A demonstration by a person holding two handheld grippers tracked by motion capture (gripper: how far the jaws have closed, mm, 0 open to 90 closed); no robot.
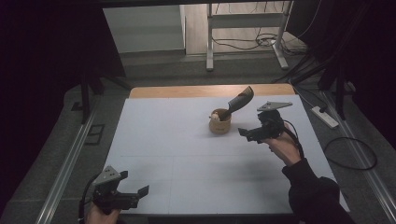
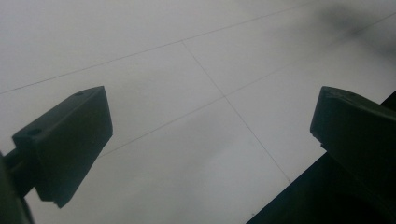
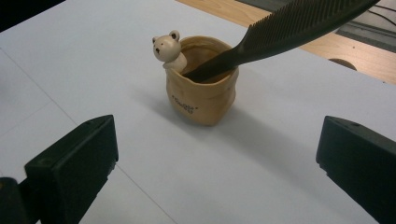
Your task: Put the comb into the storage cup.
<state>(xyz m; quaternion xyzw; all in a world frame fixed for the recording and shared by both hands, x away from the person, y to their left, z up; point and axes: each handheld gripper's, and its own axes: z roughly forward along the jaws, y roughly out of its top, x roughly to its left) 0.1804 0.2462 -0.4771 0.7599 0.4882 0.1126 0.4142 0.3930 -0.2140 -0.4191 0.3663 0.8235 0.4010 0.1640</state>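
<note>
Tan bear cup [image 1: 220, 122] sits right of centre on the white surface [image 1: 187, 158], black comb [image 1: 239, 102] leaning out toward 2 o'clock. My right gripper [image 1: 247, 133] hovers at its 4 o'clock, jaws apart, empty; left gripper [image 1: 135, 193] near edge, jaws likewise apart. Risk: bumping the overhanging comb could tip the light cup.

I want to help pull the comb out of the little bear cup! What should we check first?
1. Right gripper open: ok, fingers spread wide.
2. Right gripper aimed at the bear cup: ok, cup sits ahead between the fingers.
3. Comb reachable: ok, it leans out of the cup, handle end inside.
4. Cup upright: ok.
5. Left gripper out of the way: ok, open, near the table's front edge.
6. Cup will stay put when the comb lifts: cannot tell.
</note>
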